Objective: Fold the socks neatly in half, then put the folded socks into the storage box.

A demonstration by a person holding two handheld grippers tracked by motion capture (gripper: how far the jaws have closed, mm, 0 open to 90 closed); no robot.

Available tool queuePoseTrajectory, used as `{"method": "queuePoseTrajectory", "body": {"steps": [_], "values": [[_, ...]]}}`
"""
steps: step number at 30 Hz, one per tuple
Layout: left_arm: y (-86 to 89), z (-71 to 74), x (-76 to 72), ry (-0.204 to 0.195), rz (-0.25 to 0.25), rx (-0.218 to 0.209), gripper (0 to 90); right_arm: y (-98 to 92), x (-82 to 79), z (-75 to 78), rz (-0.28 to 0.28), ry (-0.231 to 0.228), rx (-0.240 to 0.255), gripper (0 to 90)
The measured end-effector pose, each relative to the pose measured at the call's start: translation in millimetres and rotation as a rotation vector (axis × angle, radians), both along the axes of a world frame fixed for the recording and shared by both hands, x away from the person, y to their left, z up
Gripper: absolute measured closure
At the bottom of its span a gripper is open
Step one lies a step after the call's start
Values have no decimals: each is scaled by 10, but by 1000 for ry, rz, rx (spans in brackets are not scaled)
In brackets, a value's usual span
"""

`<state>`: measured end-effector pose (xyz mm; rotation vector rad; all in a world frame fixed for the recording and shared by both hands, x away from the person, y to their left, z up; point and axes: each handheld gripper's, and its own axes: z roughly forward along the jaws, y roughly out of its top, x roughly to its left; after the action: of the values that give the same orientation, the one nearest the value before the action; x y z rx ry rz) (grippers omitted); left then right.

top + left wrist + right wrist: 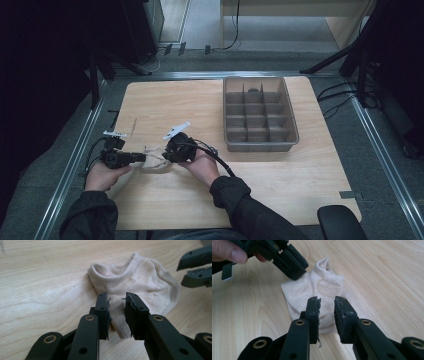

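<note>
The person's forearms entered from the bottom of the high view, both in dark sleeves. The left hand point(102, 175) held the left gripper point(139, 158) roughly level, with its jaws pointing toward the right across the table point(200, 205). The right hand point(202, 167) held the right gripper point(167, 156) with its jaws turned leftward, so the two tools faced each other. A cable point(220, 162) trailed from the right gripper over the right wrist.

The task item, a pale beige sock point(154, 159), lay crumpled on the near left part of the table, between the two grippers. In the left gripper view the sock point(140, 282) lay flat on the wood with its cuff raised. One end of it ran between the left gripper point(117, 315) jaws, which stood apart with a clear gap, and the pads did not press the fabric. The tool was therefore released.

In the right gripper view the sock point(319, 287) lay ahead of and partly between the right gripper point(326, 317) jaws. These also stood apart with a gap, not clamped on the fabric, so that tool was likewise released. The left gripper point(292, 263) showed farther off in that view, with its jaw tips at the sock's far edge.

A grey compartmented tray point(295, 135) stood on the far right part of the table, well apart from the sock. No brand, label or writing could be read on any item.
</note>
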<state>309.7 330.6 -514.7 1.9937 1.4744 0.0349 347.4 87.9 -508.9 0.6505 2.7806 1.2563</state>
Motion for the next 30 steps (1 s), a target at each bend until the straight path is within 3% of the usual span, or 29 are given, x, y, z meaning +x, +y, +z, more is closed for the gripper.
{"method": "queuePoseTrajectory", "body": {"steps": [6,17,18,25,30], "values": [[-36,-44,14,5,-25,22,696,155,21,-50,21,3,-21,700],[36,24,-6,-22,-4,-24,644,221,84,-120,90,0,-11,611],[45,36,-10,-29,0,-22,635,229,85,-120,94,11,-9,597],[105,77,-8,-36,23,-26,584,306,127,-115,143,-37,-3,423],[145,75,0,-29,39,-37,566,325,210,-149,139,16,3,343]]}}
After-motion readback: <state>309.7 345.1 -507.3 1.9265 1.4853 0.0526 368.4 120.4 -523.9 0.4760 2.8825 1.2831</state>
